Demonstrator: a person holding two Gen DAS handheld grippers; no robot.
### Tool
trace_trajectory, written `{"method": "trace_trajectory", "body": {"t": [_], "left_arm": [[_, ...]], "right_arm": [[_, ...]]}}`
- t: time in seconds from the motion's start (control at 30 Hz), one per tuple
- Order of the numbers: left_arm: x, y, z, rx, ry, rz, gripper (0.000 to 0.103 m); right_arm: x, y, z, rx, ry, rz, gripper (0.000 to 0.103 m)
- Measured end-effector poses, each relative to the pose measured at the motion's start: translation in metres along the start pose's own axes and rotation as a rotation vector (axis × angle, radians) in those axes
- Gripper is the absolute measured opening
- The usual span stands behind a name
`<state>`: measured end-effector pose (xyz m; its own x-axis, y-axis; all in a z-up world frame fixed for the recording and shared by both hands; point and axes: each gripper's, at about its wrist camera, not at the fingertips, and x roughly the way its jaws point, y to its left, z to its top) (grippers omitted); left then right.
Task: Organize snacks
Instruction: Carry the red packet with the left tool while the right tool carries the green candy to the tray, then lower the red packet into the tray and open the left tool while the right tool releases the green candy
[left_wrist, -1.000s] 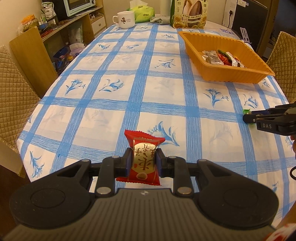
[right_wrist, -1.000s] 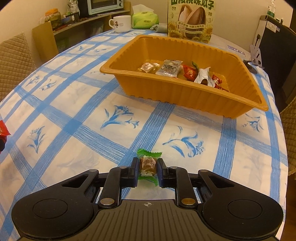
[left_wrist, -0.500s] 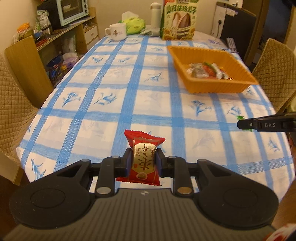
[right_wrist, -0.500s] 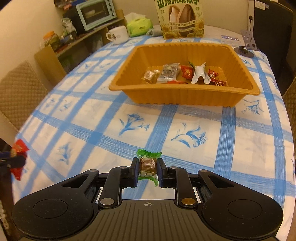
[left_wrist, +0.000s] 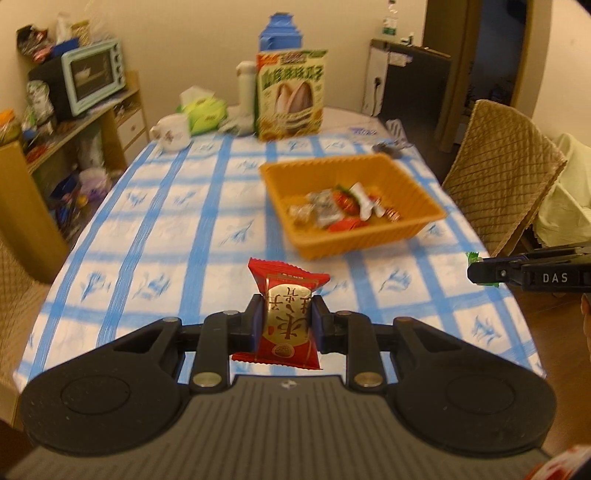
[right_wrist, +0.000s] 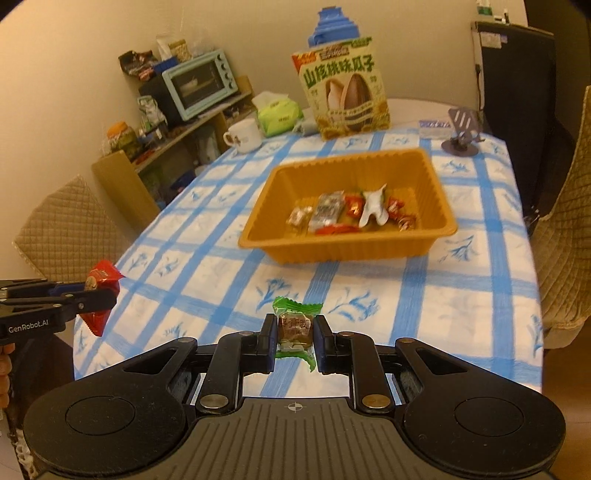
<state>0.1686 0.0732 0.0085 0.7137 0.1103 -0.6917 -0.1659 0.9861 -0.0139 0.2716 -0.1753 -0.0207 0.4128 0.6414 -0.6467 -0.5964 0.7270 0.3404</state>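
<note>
My left gripper (left_wrist: 287, 316) is shut on a red and gold snack packet (left_wrist: 286, 314), held upright above the near end of the table. My right gripper (right_wrist: 294, 331) is shut on a small green-wrapped candy (right_wrist: 294, 326). An orange tray (left_wrist: 432, 210) (right_wrist: 343, 253) with several wrapped snacks in it stands further along the table, ahead of both grippers. In the left wrist view the right gripper (left_wrist: 480, 274) enters from the right edge with a bit of green wrapper showing. The right wrist view has the left gripper (right_wrist: 107, 295) at the left edge with the red packet (right_wrist: 100, 282).
The table carries a blue-checked cloth (left_wrist: 177, 236). At its far end stand a sunflower-seed box (left_wrist: 291, 94), a white mug (left_wrist: 173, 132), a tissue pack (left_wrist: 201, 110) and a phone stand (right_wrist: 461, 133). Quilted chairs (left_wrist: 502, 173) (right_wrist: 62, 232) flank the table. A shelf with a toaster oven (left_wrist: 94, 79) stands on the left.
Both grippers have risen and tilted up with their snacks still held. The tray and table look smaller and lower in both views, and more of the room shows.
</note>
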Motion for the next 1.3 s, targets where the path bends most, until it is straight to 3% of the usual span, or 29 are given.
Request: {"method": "trace_trajectory", "body": {"t": [0.23, 0.57, 0.9, 1.3], "left_arm": [[0.021, -0.02, 0.036, 0.033, -0.037, -0.012, 0.024], [0.072, -0.029, 0.092, 0.044, -0.067, 0.029, 0.024], [0.134, -0.039, 0.128, 0.031, -0.033, 0.037, 0.024], [0.205, -0.037, 0.146, 0.005, 0.051, 0.049, 0.024]], "right_arm": [[-0.009, -0.021, 0.029, -0.008, -0.061, -0.015, 0.021], [0.014, -0.055, 0.078, -0.021, -0.113, -0.025, 0.021], [0.057, -0.087, 0.124, -0.018, -0.139, -0.029, 0.021], [0.111, -0.115, 0.148, 0.014, -0.084, -0.028, 0.021]]}}
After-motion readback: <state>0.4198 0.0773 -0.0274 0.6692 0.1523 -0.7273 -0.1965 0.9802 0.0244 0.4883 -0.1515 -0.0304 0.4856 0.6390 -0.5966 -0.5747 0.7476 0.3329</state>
